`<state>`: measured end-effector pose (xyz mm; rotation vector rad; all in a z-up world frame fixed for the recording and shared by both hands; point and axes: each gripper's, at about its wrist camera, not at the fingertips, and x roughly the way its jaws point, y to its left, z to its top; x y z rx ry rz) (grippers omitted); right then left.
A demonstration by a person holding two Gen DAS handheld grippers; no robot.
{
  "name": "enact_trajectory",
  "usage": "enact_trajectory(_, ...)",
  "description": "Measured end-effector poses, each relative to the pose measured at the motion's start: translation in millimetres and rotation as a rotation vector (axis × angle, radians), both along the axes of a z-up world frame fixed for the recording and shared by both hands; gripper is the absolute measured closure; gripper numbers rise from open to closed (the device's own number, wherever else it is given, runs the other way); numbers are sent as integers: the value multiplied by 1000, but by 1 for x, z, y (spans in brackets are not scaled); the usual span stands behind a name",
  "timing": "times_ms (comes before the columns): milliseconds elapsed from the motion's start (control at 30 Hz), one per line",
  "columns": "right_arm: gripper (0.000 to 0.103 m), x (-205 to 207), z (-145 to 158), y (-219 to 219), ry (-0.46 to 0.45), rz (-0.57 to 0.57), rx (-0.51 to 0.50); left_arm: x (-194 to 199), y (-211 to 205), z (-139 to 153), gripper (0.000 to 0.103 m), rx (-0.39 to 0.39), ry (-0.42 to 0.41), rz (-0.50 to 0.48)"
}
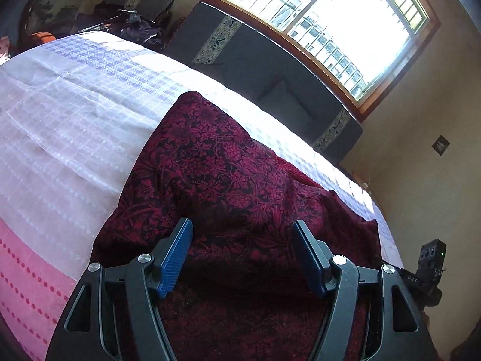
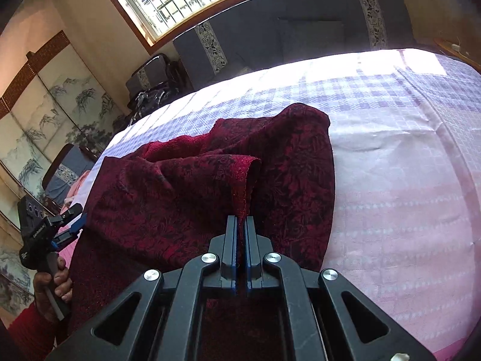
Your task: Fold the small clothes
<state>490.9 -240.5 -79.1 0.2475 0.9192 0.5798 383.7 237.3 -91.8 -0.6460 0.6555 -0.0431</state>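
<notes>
A dark red garment with a black floral pattern [image 1: 216, 162] lies spread on the bed. My left gripper [image 1: 243, 225] hovers open just above its near part, with nothing between the blue pads. In the right wrist view the same garment [image 2: 168, 186] is bunched, and one edge of it rises in a raised fold [image 2: 245, 177]. My right gripper [image 2: 240, 220] is shut on the lower end of that fold. At that view's left edge the left gripper [image 2: 73, 221] sits by the garment's left side, held by a hand [image 2: 51, 282] in a red sleeve.
The bed carries a checked white, lilac and pink cover [image 1: 60, 105] [image 2: 390, 150]. Behind it stand dark grey cushions [image 1: 255, 60] under a barred window [image 1: 330, 9]. A painted folding screen [image 2: 39, 111] and a dark chair [image 2: 66, 168] stand to the left.
</notes>
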Motion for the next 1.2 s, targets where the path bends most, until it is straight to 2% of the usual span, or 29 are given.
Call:
enact_trajectory(67,94,2,2,-10,21,-15,110,0,2,-1,35,-7,-1,2)
enact_trajectory(133,89,6,5,-16,43,-42,178,-1,3,-1,34,-16,-8,5)
enact_trajectory(233,66,14,11,-15,48,-53,189,-4,7,-4,34,-51,-21,10)
enact_trajectory(300,66,21,13,-7,48,-51,160,-5,10,-5,34,-74,-28,16)
enact_trajectory(333,78,24,12,-1,50,-47,124,-6,11,-6,34,-82,-31,17)
enact_trajectory(367,101,27,11,6,47,-58,59,-5,12,-6,34,-85,-33,17)
enact_trajectory(400,98,29,8,11,44,-69,-4,-6,12,-6,34,-87,-34,17)
enact_trajectory(567,100,24,1,32,-49,-96,-178,-6,13,-7,34,-96,-39,21)
enact_trajectory(667,99,25,1,39,-57,-92,-213,-6,13,-7,34,-93,-37,22)
enact_trajectory(1000,99,27,0,35,-46,-101,-188,-2,8,-5,34,-43,-8,28)
enact_trajectory(1100,89,21,7,23,-9,-117,-144,-3,12,-5,33,-67,-16,13)
enact_trajectory(1133,81,9,16,11,-12,-155,-94,-6,13,-1,33,-57,3,3)
enact_trajectory(1200,75,-28,35,-14,-55,-196,31,-25,11,15,33,-50,32,-30)
